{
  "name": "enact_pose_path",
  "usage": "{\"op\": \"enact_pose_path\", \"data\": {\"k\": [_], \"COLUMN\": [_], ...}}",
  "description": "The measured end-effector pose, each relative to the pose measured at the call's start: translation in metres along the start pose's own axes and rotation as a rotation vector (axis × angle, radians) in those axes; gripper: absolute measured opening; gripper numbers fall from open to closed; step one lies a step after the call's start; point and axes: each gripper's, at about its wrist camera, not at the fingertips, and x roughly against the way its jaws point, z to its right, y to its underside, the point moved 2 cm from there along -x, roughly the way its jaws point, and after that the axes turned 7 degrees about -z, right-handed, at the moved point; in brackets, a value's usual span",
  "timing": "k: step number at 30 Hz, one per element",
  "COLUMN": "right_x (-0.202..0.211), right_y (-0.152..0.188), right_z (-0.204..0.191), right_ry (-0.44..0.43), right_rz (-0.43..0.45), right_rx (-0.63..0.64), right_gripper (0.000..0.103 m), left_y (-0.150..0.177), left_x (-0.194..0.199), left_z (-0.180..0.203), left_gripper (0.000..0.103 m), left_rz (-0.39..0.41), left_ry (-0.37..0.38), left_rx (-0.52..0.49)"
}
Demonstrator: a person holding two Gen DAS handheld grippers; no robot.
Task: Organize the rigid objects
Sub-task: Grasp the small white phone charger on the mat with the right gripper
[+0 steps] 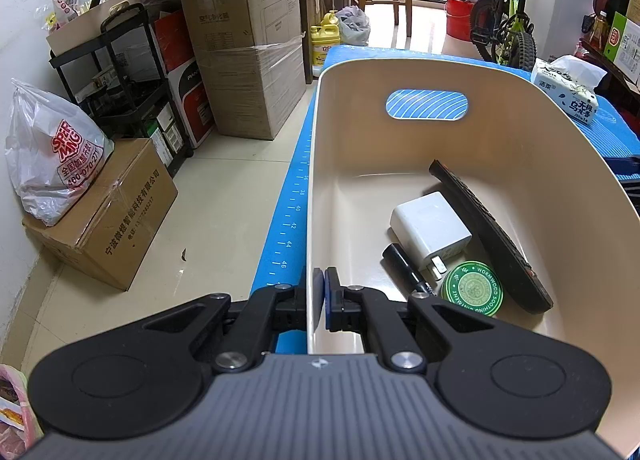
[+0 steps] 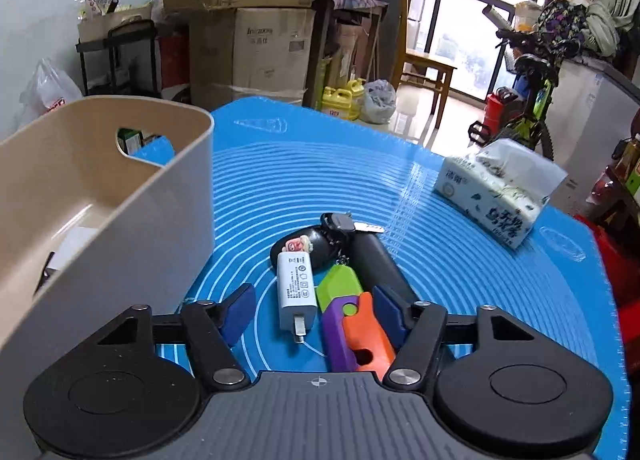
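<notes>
My left gripper (image 1: 323,280) is shut on the near wall of a beige plastic bin (image 1: 316,187). Inside the bin lie a white charger (image 1: 430,232), a black marker (image 1: 404,266), a green round tin (image 1: 474,288) and a black remote (image 1: 492,240). My right gripper (image 2: 314,308) is open, low over a blue mat (image 2: 460,260), with a white charger (image 2: 295,290) and a green, purple and orange toy (image 2: 352,324) between its fingers. A black key fob with keys (image 2: 320,240) and a dark grey oblong object (image 2: 380,260) lie just beyond. The bin (image 2: 132,211) stands to its left.
A tissue pack (image 2: 500,191) sits at the mat's far right; it also shows in the left wrist view (image 1: 568,87). Cardboard boxes (image 1: 248,59), a black cart (image 1: 120,71) and a plastic bag (image 1: 52,155) line the floor left of the table. A bicycle (image 2: 528,99) stands beyond.
</notes>
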Motion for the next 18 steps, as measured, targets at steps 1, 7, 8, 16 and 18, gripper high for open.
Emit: {"op": "enact_pose_path", "data": {"k": [1, 7, 8, 16, 18], "right_x": [-0.005, -0.025, -0.028, -0.041, -0.039], "right_y": [0.0, -0.001, -0.001, 0.003, 0.003], "right_z": [-0.001, -0.008, -0.008, -0.009, -0.01], "right_ry": [-0.008, -0.024, -0.021, -0.036, -0.017], "right_rz": [-0.002, -0.009, -0.01, -0.018, -0.015], "right_rx": [-0.001, -0.002, 0.0, -0.019, -0.02], "right_gripper": [0.067, 0.059, 0.059, 0.031, 0.031], "left_y": [0.0, 0.0, 0.0, 0.0, 0.0], "left_x": [0.0, 0.0, 0.0, 0.0, 0.0], "left_z": [0.0, -0.002, -0.001, -0.001, -0.001], "left_gripper": [0.006, 0.006, 0.006, 0.006, 0.006], "left_rz": [0.0, -0.001, -0.001, -0.001, -0.001], "left_ry": [-0.001, -0.003, -0.003, -0.003, -0.003], "left_rx": [0.0, -0.003, -0.003, -0.003, -0.003]}}
